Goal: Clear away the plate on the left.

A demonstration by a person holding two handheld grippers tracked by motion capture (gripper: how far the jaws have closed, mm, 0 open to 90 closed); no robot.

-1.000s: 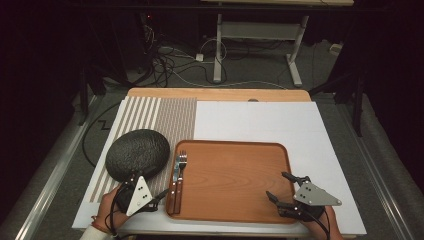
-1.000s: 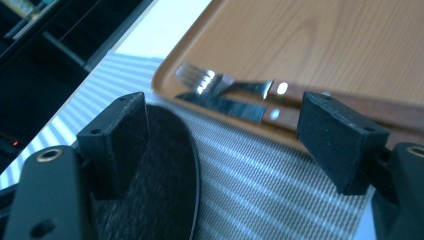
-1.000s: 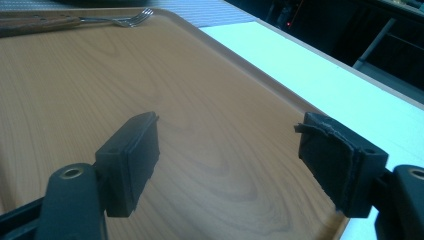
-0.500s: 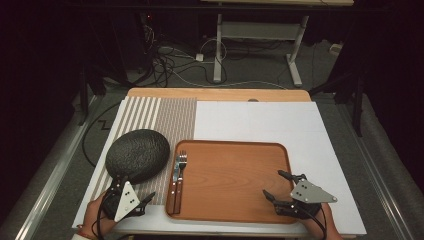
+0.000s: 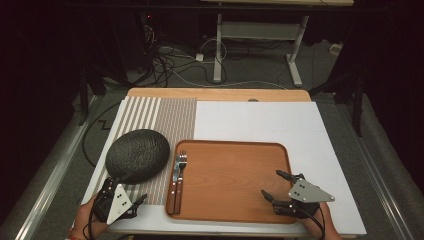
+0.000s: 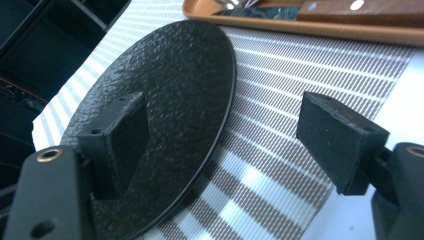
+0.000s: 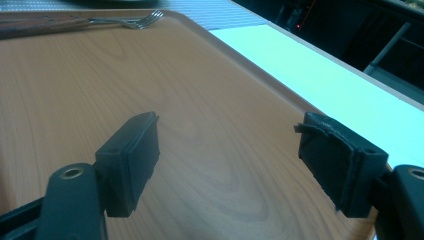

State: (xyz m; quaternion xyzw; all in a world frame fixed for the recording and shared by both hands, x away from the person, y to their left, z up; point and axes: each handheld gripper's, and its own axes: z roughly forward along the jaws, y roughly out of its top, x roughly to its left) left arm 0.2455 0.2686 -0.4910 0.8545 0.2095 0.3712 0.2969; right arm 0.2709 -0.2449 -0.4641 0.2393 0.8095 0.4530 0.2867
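While the high view sets the black plate (image 5: 138, 155) on the striped mat (image 5: 175, 120) beside the tray (image 5: 235, 180), the left claw (image 6: 220, 145) view shows it straddling the plate's rim, released; the right claw (image 7: 230, 160) gapes above the tray.

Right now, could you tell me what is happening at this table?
A person holds a gripper in each hand. The left gripper, jaws open, sits at the near edge of the black plate on the striped placemat. The right gripper, also open, hovers over the wooden tray, where a fork and knife lie at its left side. Nothing is gripped.
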